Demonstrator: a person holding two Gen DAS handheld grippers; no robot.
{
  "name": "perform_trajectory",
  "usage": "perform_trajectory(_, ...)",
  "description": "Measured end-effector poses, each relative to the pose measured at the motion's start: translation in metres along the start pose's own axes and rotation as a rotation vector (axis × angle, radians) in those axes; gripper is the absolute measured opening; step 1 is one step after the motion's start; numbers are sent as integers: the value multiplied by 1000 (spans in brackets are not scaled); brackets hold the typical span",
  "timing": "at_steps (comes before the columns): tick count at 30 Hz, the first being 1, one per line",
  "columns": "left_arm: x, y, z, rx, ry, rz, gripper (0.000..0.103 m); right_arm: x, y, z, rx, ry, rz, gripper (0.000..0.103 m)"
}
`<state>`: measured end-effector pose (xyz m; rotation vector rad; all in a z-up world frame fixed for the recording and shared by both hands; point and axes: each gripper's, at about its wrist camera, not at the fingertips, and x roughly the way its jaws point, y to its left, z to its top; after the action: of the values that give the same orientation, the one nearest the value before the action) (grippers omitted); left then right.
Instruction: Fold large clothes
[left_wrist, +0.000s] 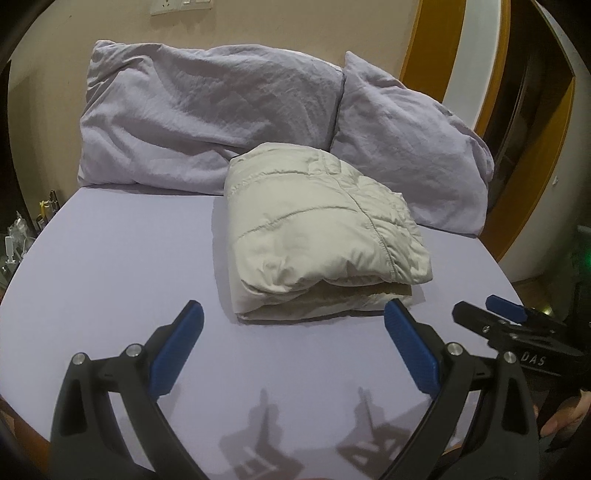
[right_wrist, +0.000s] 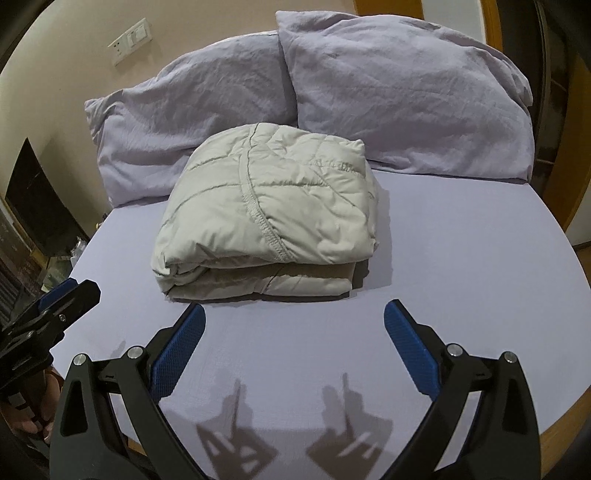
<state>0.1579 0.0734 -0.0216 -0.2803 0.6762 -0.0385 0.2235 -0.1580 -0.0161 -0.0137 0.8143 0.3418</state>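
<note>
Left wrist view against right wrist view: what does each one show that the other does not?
Only the left wrist view shows the right gripper from the side, at its right edge, and clutter beside the bed. Only the right wrist view shows the left gripper at its left edge, a hand beneath it, and a dark opening in the wall. Both show the folded beige padded jacket on the lilac sheet, two lilac pillows behind it, a wall switch plate, and each camera's own open fingers.
</note>
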Motion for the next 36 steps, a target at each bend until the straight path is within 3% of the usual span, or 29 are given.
perform_trajectory(36, 1, -4, -7, -9, 15, 2, 98, -7, 4, -4, -15, -32, 18, 99)
